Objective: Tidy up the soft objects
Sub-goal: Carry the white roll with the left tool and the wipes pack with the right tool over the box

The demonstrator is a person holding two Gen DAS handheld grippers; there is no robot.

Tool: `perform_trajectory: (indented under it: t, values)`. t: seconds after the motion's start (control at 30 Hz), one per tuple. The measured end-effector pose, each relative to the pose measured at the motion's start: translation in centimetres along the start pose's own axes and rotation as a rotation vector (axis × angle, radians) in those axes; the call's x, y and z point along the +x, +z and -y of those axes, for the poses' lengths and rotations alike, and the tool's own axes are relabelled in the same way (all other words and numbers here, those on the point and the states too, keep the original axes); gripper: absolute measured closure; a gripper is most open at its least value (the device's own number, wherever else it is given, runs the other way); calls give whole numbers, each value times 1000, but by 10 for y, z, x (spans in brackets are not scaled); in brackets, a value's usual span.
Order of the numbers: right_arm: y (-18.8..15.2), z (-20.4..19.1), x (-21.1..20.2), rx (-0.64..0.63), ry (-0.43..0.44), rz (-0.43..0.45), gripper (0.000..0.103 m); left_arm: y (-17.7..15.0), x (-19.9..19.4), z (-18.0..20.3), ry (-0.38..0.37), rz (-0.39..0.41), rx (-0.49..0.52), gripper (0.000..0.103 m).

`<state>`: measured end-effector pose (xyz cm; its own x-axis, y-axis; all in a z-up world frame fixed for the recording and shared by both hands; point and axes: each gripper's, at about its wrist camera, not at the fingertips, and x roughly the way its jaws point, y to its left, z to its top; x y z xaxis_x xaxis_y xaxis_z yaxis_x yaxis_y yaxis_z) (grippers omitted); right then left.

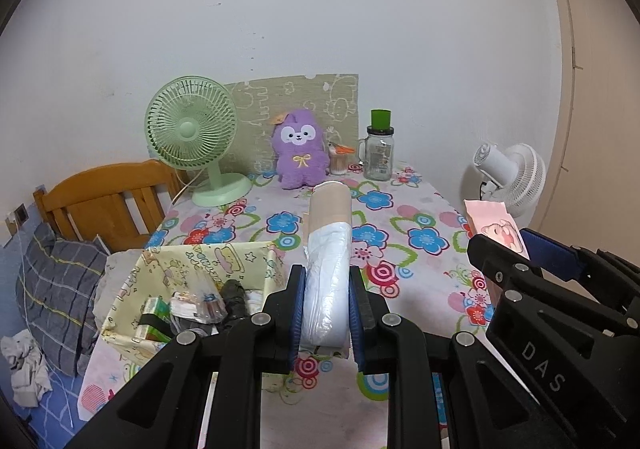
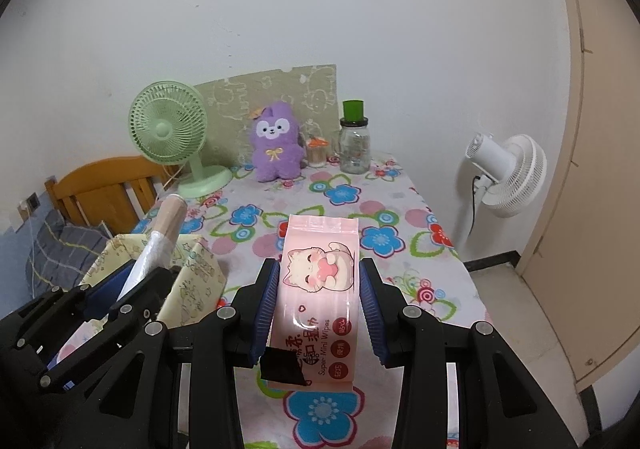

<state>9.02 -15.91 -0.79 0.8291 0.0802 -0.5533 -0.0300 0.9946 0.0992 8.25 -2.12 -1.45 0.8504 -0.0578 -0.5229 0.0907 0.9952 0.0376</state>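
Far left, off the table: a wooden bed frame [image 1: 100, 201] with a checked pillow [image 1: 60, 289] against it.

Near left corner of the table [image 1: 420, 217], which has a flowered cloth: I see a yellow printed box [image 1: 192, 269], open-topped, holding small packets and a dark bundle I cannot make out.

Just right of the box, my left gripper [image 1: 326, 301] has its jaws clamped on a roll of plastic bags [image 1: 326, 269], white film near, bare tan core pointing far. The roll is off the table, right beside the box's right wall.

Far edge, left to right: green desk fan [image 1: 192, 141], purple plush toy [image 1: 298, 149] against a patterned board [image 1: 296, 105], a small cup [image 1: 338, 161], a glass jar with green lid [image 1: 378, 153].

Right of centre, my right gripper [image 2: 318, 305] is clamped on a pink pack of wipes [image 2: 320, 289], held above the cloth.

Nothing stands between either gripper and the box.

Far right, off the table: a white standing fan [image 2: 508, 173], then a beige door [image 2: 592, 209].
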Motion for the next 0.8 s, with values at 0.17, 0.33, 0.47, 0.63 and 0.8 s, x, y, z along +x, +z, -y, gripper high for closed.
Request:
perform_trajectory:
  t: [0.17, 0.33, 0.47, 0.63, 0.8]
  values:
    - [2, -11, 5, -11, 12, -4, 60, 0, 3, -12, 4, -5, -9, 84]
    - [4, -22, 11, -26, 22, -12, 60, 1, 6, -23, 15, -8, -16, 84]
    - [6, -33, 18, -32, 35, -25, 60, 1, 11, -34, 15, -15, -26, 84]
    - [7, -48, 25, -40, 38, -35, 60, 2, 17, -49, 18, -23, -32, 84]
    - [10, -61, 33, -52, 49, -38, 60, 3, 22, -62, 29, -25, -32, 84]
